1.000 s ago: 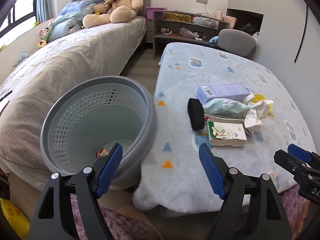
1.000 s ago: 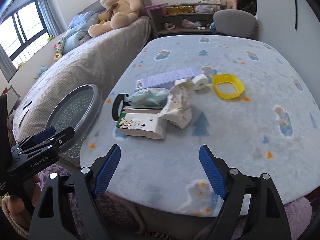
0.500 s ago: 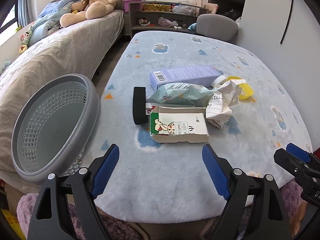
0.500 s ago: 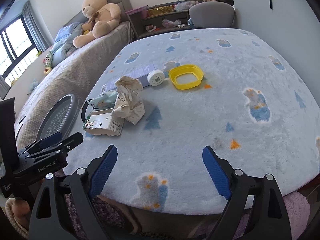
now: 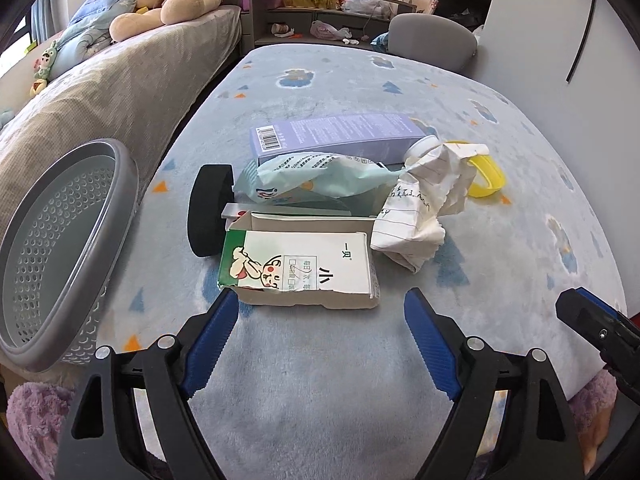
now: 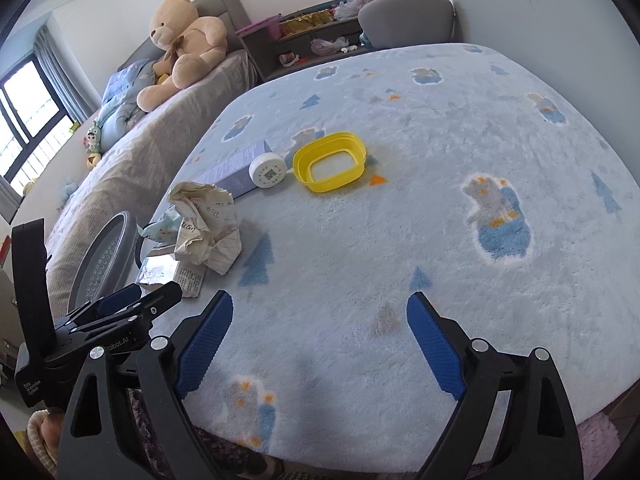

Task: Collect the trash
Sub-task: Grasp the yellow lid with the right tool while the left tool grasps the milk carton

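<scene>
A torn green-and-white carton (image 5: 298,268) lies on the blue fleece table (image 5: 320,392), just ahead of my open, empty left gripper (image 5: 320,320). Behind it lie a pale green wrapper (image 5: 316,178), a purple box (image 5: 340,138), a black roll (image 5: 210,210) and crumpled lined paper (image 5: 426,200). A grey perforated bin (image 5: 52,240) stands off the table's left edge. My right gripper (image 6: 320,320) is open and empty over bare fleece; the crumpled paper (image 6: 208,228), a white round lid (image 6: 267,170) and a yellow tub (image 6: 330,160) lie ahead to its left.
A bed with a teddy bear (image 6: 182,46) runs along the left. A grey chair (image 5: 432,40) and a cluttered shelf (image 5: 320,4) stand beyond the table's far end. The left gripper (image 6: 120,312) shows at the lower left of the right wrist view.
My left gripper has swung from the bin to the table and closed in on the carton. My right gripper has moved right, so the trash pile now sits to its left.
</scene>
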Available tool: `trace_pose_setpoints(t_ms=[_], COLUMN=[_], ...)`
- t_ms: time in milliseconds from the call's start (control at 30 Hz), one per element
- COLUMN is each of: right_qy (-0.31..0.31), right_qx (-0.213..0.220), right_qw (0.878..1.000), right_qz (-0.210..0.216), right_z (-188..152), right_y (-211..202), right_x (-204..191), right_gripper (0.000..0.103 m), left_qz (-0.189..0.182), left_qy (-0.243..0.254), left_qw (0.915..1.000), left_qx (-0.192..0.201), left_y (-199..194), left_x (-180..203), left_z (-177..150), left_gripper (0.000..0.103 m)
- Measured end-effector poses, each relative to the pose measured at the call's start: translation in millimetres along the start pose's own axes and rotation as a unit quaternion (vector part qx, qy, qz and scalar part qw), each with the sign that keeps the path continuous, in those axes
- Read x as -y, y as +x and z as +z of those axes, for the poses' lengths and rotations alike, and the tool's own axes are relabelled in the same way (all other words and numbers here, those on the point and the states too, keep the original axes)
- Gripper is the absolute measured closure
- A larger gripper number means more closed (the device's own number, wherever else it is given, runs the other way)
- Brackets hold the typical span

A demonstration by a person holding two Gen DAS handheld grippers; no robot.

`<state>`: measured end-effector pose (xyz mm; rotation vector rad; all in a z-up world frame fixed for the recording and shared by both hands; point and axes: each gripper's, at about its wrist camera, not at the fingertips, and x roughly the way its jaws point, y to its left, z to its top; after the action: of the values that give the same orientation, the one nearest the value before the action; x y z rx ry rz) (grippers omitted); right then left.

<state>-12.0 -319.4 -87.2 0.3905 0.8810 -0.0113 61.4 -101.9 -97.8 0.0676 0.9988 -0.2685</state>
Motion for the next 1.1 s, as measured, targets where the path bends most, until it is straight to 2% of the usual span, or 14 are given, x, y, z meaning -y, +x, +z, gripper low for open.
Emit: trace_pose_setpoints(t_ms=[167,433,633,700,833,900,967,1100], right_qy=[0.006,0.016,0.015,0.014,0.007,0.004,0.000,-0.010], right_qx=[-0.003,-0.003,0.000,0.002,0.000,-0.004,-0.009,-0.015], right_qw=[1.000,1.000,1.000,1.000,1.000,1.000,1.000,1.000], right_qz=[0.007,0.014,0.015,0.013,0.008,0.007,0.008,0.004], right_z=[5.0,10.3,17.3,21.4,30.0,33.2,36.2,43.2], right_y=[6.0,11.2,14.3,16.0,23.5,28.8,34.1,44.5], right_x=[10.0,20.7,23.5,24.3,25.6,25.7,25.6,23.9], right_gripper=[0.016,0.016,0.016,0.016,0.016,0.016,0.016,0.016], left_qz=[0.022,0.035,0.035,0.026,0.021,0.017,0.017,0.013], left_qy=[-0.006,-0.019,-0.011,-0.008,-0.002,-0.002,-0.002,-0.008], left_qw=[0.9997,0.9992,0.9993,0.9996,0.9998,0.9998,0.9999,0.9999], left_qx=[0.001,-0.002,0.005,-0.001,0.001,0.000,0.000,0.001], left_y=[8.5,20.7,20.7,21.0,16.6,14.4,11.8,6.4], left_x=[1.3,0.8,2.7,2.9,3.8,3.1,1.6,-2.5], left_z=[3.5,12.1,9.7,8.3,5.1,3.7,2.4,0.1], left_gripper=[0.022,0.022,0.024,0.040,0.048,0.057,0.057,0.066])
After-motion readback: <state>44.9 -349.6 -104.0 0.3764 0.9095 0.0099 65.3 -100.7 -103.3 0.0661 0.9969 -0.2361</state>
